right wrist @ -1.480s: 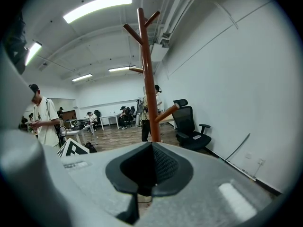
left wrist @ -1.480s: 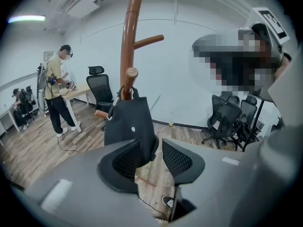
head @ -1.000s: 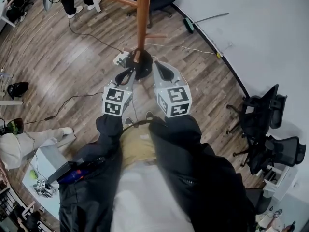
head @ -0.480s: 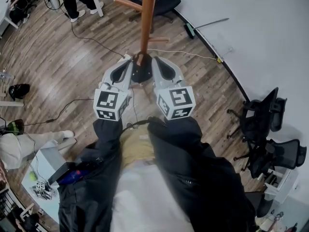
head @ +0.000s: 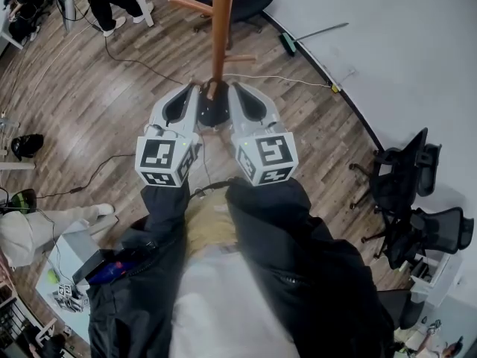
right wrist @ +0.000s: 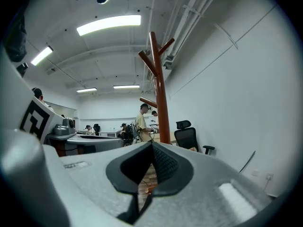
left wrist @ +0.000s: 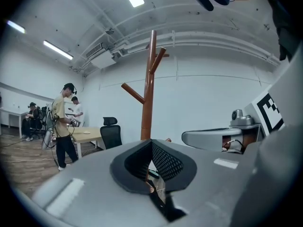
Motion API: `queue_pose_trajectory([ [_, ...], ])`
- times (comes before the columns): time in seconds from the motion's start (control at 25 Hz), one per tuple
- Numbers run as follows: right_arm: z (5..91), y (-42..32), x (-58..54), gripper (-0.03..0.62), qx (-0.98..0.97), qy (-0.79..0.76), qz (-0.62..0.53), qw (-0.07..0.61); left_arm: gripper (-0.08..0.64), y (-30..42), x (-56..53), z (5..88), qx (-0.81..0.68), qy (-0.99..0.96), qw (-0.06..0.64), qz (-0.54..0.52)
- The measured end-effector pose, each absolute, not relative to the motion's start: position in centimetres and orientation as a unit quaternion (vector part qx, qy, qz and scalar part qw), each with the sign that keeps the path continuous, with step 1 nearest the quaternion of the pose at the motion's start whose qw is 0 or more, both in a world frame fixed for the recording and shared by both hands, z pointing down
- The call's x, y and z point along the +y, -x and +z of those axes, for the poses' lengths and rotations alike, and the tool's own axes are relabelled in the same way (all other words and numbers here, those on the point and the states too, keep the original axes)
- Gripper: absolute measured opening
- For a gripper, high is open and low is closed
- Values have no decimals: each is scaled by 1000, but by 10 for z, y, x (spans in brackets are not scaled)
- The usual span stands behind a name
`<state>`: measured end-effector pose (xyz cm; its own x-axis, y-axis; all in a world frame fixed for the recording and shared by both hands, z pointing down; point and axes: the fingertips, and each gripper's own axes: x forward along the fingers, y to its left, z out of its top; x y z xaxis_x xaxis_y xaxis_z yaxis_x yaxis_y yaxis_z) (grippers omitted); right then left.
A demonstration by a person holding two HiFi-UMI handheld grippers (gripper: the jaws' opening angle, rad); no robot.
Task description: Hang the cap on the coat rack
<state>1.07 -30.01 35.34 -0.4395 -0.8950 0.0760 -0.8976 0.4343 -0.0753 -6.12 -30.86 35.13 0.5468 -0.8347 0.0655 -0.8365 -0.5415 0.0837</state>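
Left gripper (head: 192,92) and right gripper (head: 236,91) were held side by side, aimed at the coat rack (head: 218,28). Both jaws were closed and empty, probably lining up, and no cap was visible.

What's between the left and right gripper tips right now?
In the head view, the coat rack's dark base and the foot of its brown pole show between the left gripper and the right gripper.
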Motion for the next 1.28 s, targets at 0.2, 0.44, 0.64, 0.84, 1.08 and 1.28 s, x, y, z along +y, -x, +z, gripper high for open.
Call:
queue_pose_trajectory([
  [0.2,351,-11,-300,-6,-846,-531,50,13,3,59,-309,349,-475,-878,53,8],
  [0.44,350,-6,-301,-6,-849,-527,44,16,3,57,-309,347,-477,-877,55,12],
  [0.64,350,-6,-302,-6,-849,-526,44,17,3,55,-309,348,-475,-878,55,14],
  [0.84,351,-8,-303,-6,-849,-527,41,19,3,55,-310,349,-474,-879,51,16],
  [1.08,351,-8,-303,-8,-847,-529,36,23,3,56,-310,348,-475,-878,48,16],
  [1.28,352,-8,-302,-8,-848,-529,36,23,3,56,-309,351,-476,-878,53,17],
])
